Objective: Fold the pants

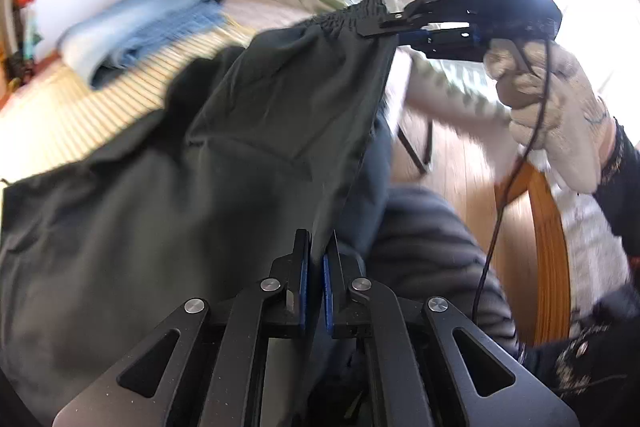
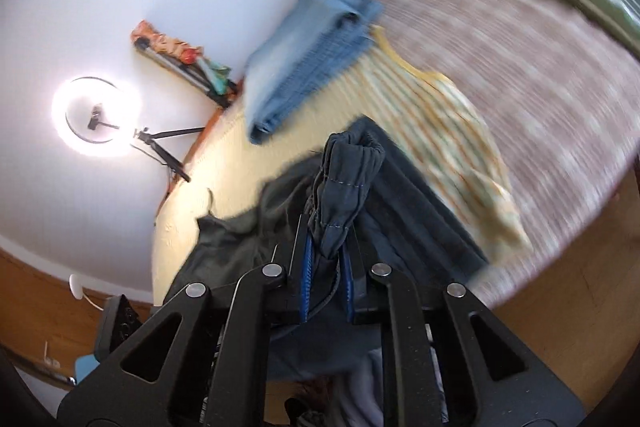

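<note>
Pants (image 1: 240, 131) stretched between both grippers, left gripper (image 1: 316, 251) clamped on edge, right gripper (image 2: 328, 243) pinching bunched waistband

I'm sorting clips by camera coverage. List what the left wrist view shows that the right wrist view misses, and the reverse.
Left wrist only: the gloved hand holding the right gripper, shut on the waistband, and the left gripper shut on the cloth.
Right wrist only: the ring light by the wall.
Both: the dark pants, the folded blue cloth and the bed.
</note>
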The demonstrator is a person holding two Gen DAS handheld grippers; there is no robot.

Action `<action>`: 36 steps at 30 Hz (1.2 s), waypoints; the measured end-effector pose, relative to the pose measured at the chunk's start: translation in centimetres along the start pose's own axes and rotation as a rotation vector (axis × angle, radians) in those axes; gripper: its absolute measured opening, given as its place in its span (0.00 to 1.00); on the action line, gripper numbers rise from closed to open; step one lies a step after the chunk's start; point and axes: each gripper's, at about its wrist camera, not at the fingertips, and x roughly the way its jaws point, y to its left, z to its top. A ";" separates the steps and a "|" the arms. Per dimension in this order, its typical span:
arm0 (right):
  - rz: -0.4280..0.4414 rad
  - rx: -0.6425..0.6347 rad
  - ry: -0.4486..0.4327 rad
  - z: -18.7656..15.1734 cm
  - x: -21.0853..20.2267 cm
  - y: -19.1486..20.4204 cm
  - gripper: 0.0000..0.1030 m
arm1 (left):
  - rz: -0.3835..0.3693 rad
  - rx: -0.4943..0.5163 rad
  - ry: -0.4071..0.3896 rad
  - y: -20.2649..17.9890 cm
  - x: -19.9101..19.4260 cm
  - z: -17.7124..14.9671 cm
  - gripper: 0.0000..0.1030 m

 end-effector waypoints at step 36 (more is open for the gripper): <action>0.109 0.176 0.044 -1.3 2.2 -7.6 0.49 | -0.028 -0.046 0.087 0.7 2.0 -3.1 0.03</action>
